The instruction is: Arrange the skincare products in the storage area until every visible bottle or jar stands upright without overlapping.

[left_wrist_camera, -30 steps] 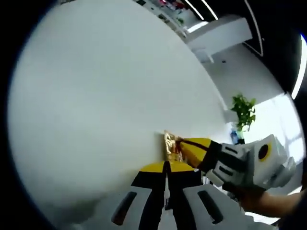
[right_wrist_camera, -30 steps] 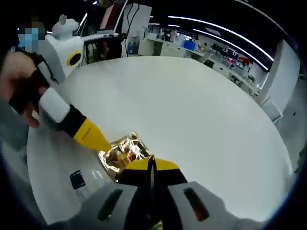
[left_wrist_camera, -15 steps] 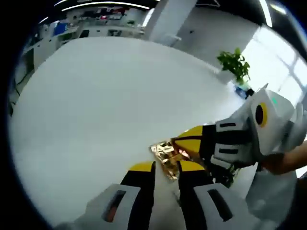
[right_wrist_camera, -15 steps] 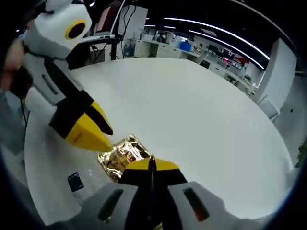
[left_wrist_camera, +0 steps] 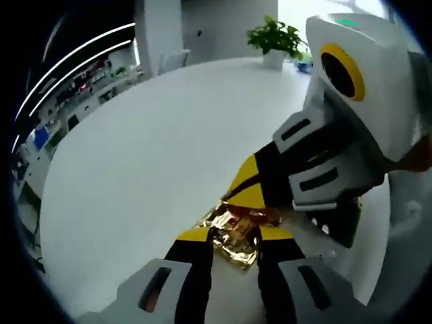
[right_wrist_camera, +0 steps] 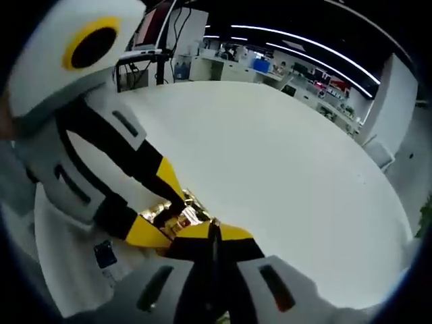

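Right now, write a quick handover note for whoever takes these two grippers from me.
Right gripper: jaws shut on the crinkled gold foil packet, which lies on the round white table.
Left gripper: jaws open, one on each side of the same packet, not yet closed.
Done: both grippers are at the packet.
Left: no bottle or jar can be seen standing upright, so the arranging remains to do.

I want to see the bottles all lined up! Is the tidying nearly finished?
Not nearly. No bottle or jar stands upright on the white table yet. In hand: a crinkly gold packet, with the right gripper shut on it and the left gripper open around it. Standing products up and spacing them apart is still to do.
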`<state>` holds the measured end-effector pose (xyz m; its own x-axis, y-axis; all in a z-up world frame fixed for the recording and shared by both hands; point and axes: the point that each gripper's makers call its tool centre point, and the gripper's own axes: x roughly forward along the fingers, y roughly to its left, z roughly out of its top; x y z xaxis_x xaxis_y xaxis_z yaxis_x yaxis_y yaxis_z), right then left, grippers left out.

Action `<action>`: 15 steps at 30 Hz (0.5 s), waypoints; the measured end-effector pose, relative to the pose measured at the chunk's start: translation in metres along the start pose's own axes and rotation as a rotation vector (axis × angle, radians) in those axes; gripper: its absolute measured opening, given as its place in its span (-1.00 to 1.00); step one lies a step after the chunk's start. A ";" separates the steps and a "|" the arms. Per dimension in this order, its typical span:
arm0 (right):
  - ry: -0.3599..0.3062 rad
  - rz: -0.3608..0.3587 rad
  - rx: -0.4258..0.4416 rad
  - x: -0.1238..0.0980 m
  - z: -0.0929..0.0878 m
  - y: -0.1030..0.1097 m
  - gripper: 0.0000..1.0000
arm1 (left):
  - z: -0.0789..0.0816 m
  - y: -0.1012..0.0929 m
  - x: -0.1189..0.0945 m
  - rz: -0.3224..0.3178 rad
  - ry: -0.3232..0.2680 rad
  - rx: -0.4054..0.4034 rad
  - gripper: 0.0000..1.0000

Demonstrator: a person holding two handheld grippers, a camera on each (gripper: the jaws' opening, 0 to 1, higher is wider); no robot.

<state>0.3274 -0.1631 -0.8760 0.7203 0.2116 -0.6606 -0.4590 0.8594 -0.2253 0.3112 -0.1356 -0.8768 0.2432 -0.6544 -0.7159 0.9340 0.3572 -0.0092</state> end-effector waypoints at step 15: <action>0.037 -0.040 -0.148 -0.025 0.000 -0.018 -0.69 | 0.001 0.000 0.001 -0.008 -0.008 0.005 -0.58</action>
<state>0.3175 -0.1836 -0.8552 0.7216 0.1589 -0.6738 -0.5035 0.7885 -0.3532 0.3112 -0.1368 -0.8765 0.2376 -0.6625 -0.7104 0.9373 0.3482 -0.0112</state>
